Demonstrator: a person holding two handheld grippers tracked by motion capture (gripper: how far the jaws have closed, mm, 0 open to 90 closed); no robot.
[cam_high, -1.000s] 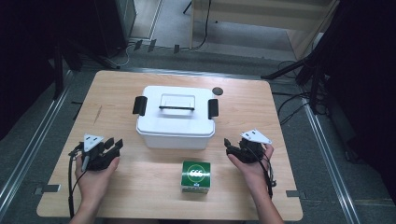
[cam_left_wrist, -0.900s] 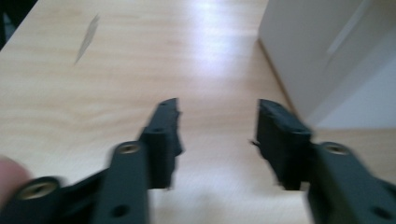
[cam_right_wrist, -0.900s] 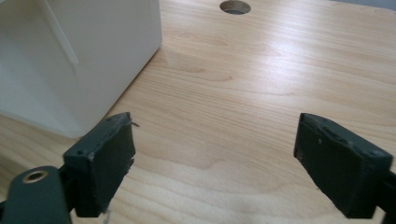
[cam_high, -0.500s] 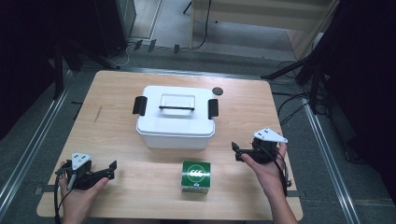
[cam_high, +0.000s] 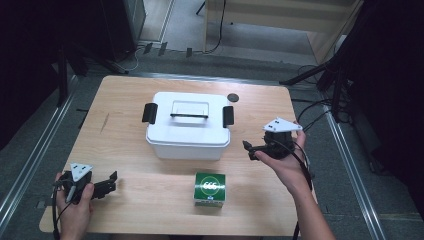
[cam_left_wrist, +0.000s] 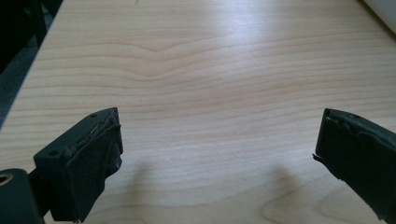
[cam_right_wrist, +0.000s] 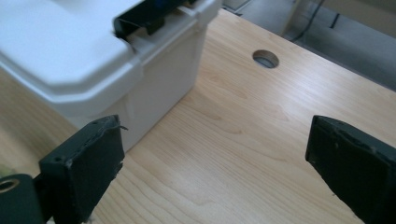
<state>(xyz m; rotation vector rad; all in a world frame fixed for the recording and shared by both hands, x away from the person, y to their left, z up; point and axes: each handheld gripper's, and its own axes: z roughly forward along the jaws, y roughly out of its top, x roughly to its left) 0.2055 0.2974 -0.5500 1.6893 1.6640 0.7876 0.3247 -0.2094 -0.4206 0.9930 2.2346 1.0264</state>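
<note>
A white lidded box (cam_high: 189, 125) with black side latches and a top handle stands mid-table; its corner (cam_right_wrist: 93, 60) fills the upper left of the right gripper view. A small green box (cam_high: 209, 189) sits in front of it. My left gripper (cam_high: 109, 183) rests low near the table's front left corner, pointing right. Its jaws have just been opening and stand open over bare wood (cam_left_wrist: 219, 126). My right gripper (cam_high: 249, 150) hovers right of the white box, pointing at it. Its jaws have just been closing slightly but remain open (cam_right_wrist: 215, 130) with nothing between them.
The wooden table (cam_high: 125, 100) has a round cable hole (cam_high: 233, 97) behind the white box, seen too as the hole (cam_right_wrist: 265, 59) in the right gripper view. Grey floor with metal rails runs along both sides, and dark stands and cables lie beyond.
My left hand has drawn back toward the front left corner and sunk. My right hand has risen and shifted slightly right, still beside the white box.
</note>
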